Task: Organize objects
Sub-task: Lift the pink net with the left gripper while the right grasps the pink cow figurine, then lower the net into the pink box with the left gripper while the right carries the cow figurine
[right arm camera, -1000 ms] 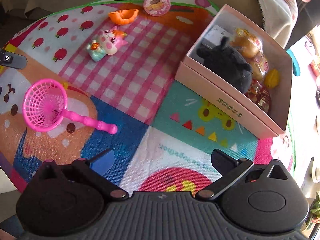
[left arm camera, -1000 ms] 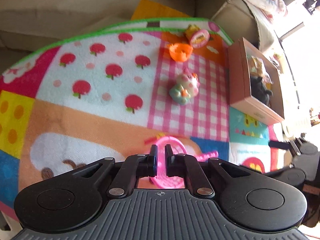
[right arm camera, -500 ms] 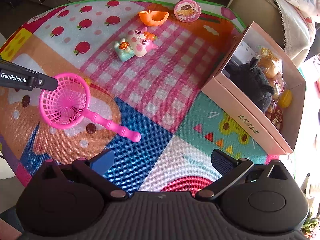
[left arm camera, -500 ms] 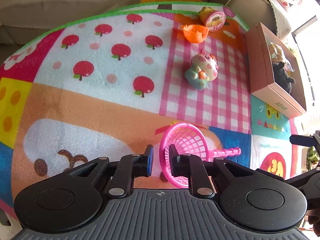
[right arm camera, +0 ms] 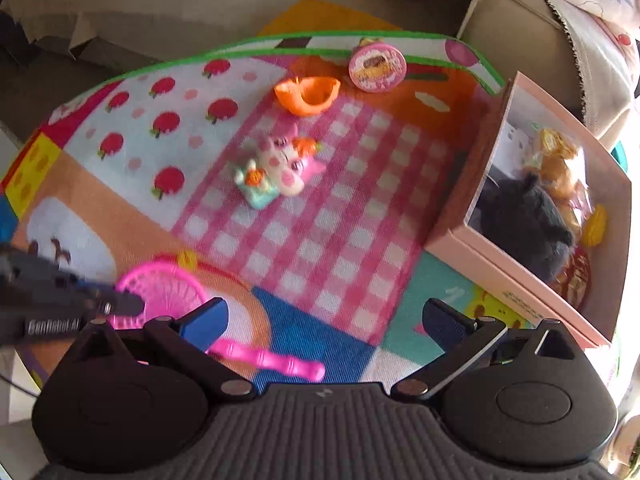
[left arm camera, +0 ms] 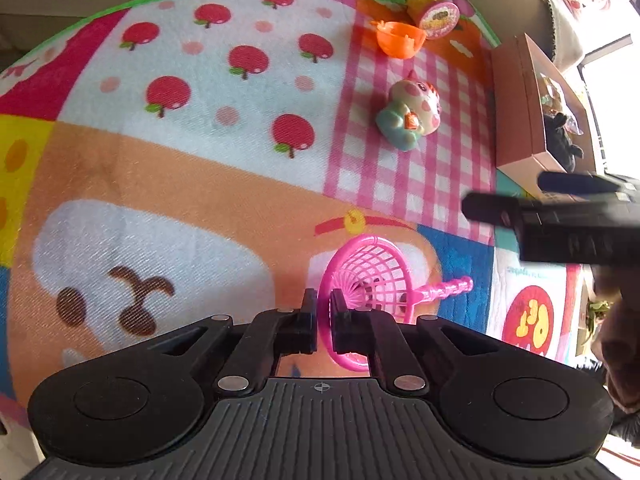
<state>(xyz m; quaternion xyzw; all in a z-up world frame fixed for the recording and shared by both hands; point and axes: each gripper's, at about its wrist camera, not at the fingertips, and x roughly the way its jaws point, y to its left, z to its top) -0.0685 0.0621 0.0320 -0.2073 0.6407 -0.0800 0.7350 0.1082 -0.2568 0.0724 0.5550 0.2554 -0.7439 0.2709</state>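
A pink toy net (left arm camera: pixel 372 276) lies on the patterned play mat (left arm camera: pixel 160 200). My left gripper (left arm camera: pixel 324 312) points steeply down, its jaws closing on the near rim of the net, which runs between the pads. In the right wrist view the net (right arm camera: pixel 164 288) is at lower left with the left gripper (right arm camera: pixel 132 306) on its rim. My right gripper (right arm camera: pixel 326 316) hangs open above the mat with nothing between its fingers; its left finger (right arm camera: pixel 208 312) is over the net's handle. It shows blurred at the right of the left wrist view (left arm camera: pixel 500 208).
A pastel cat toy (right arm camera: pixel 280 168) lies on the pink check patch. An orange bowl (right arm camera: pixel 308 94) and a pink round tub (right arm camera: pixel 378 65) sit near the mat's far edge. A pink box (right arm camera: pixel 520 276) at right holds a black plush (right arm camera: pixel 524 224) and wrapped items. A sofa borders the mat.
My left gripper sank a little, briefly loosened, then closed again on the net's rim. My right gripper swept left across the mat, from near the box to over the net's handle.
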